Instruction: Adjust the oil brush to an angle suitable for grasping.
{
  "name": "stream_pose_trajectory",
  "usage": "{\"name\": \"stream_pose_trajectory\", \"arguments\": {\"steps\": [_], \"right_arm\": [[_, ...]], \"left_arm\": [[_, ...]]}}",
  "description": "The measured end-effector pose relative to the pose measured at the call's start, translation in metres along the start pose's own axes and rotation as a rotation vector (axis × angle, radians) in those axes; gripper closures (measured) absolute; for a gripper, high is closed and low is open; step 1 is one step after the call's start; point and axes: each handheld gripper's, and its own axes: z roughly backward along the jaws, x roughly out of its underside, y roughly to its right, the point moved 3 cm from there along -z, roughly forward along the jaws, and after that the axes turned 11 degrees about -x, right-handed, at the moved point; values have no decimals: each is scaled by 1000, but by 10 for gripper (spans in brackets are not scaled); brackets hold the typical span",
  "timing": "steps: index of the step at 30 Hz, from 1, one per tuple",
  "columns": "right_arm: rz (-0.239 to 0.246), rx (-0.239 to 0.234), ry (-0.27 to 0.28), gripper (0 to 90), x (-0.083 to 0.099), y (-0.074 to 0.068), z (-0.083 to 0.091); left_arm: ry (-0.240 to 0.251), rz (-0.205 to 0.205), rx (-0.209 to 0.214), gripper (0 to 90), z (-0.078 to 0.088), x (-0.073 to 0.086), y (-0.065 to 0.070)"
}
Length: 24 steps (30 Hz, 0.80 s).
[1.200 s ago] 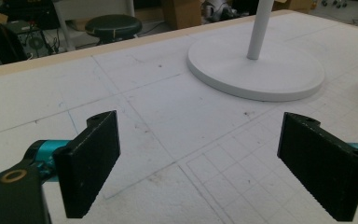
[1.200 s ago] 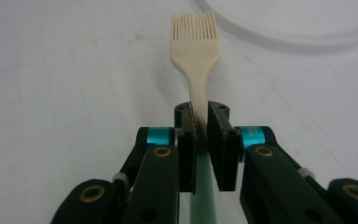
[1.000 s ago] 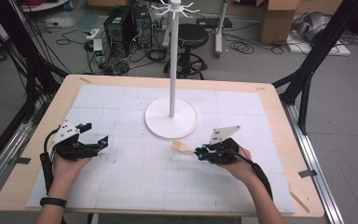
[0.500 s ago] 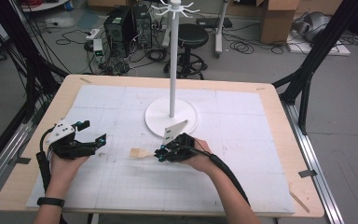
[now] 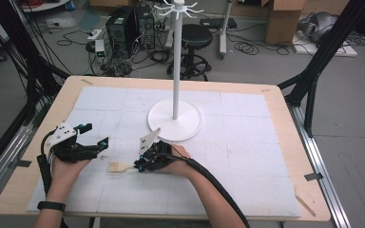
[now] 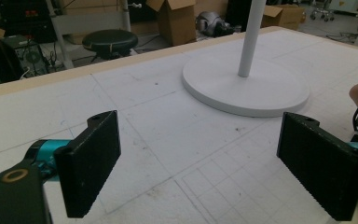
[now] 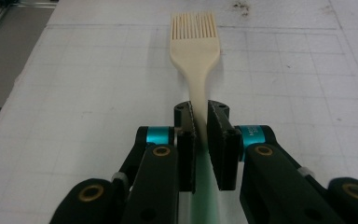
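We see the right gripper (image 5: 138, 166) low over the white mat (image 5: 247, 156), nearer the table's front edge than its back; its jaws are closed tight on the handle of a cream pastry brush (image 5: 119, 166), which sticks out level towards the table's left edge; in the right gripper view the brush (image 7: 196, 51) runs straight ahead from between the pads, bristled head farthest out, with a green part of the handle behind the grip. The left gripper (image 5: 95, 137) sits near the front-left corner; its jaws stand wide apart with nothing between them, just bare mat showing in the left gripper view (image 6: 196, 163); the brush head lies just beside it. A white stand (image 5: 175, 121) rises from its round base at the mat's middle, behind both grippers.
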Motion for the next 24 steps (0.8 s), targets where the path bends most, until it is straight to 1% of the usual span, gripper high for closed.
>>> {"name": "stream_pose_trajectory", "arguments": {"steps": [3, 5, 6, 7, 8, 9, 10, 12, 13, 14, 15, 17, 18, 19, 20, 22, 24], "right_arm": [[-6, -8, -34, 825, 0, 0, -6], [-5, -13, -44, 816, 1, 0, -10], [-6, -7, -40, 782, 1, 0, -10], [-6, -7, -40, 782, 1, 0, -10], [-1, 1, -40, 748, 0, 0, -9], [-6, 1, -36, 695, -1, -2, -6], [-6, 1, -36, 695, -1, -2, -6], [-11, 14, -32, 628, -2, -3, -1], [-19, 28, -3, 554, -3, -4, 8], [-20, 37, 10, 529, -3, -4, 12], [-20, 37, 10, 529, -3, -4, 12], [-27, 63, 40, 460, -1, -6, 25], [-43, 77, 58, 429, 0, -7, 32], [-54, 123, 83, 374, 4, -9, 47], [-54, 123, 83, 374, 4, -9, 47], [-58, 150, 112, 347, 9, -12, 62], [-79, 182, 147, 321, 16, -16, 79]], "left_arm": [[-4, -1, 6, 140, -1, 0, 1], [-5, -4, 5, 140, -1, 0, 1], [-3, -2, 6, 140, -1, 0, 1], [-3, -1, 6, 140, -1, 0, 1], [-4, -3, 5, 140, 0, 0, 1], [-2, -6, 4, 140, 0, 0, 1], [-3, -8, 5, 140, 0, 0, 1], [0, -5, 5, 140, 1, 0, 0], [1, -1, 4, 140, 1, 0, -1], [2, 1, 5, 140, 2, 1, -1], [2, 1, 7, 140, 2, 1, -1], [3, 1, 3, 140, 2, 1, -2], [3, 2, 3, 140, 2, 1, -2], [1, 4, 2, 140, 2, 2, -2], [-1, 4, 2, 140, 2, 2, -2], [-1, 5, 1, 140, 2, 2, -2], [2, 1, 3, 140, 2, 3, -2]]}}
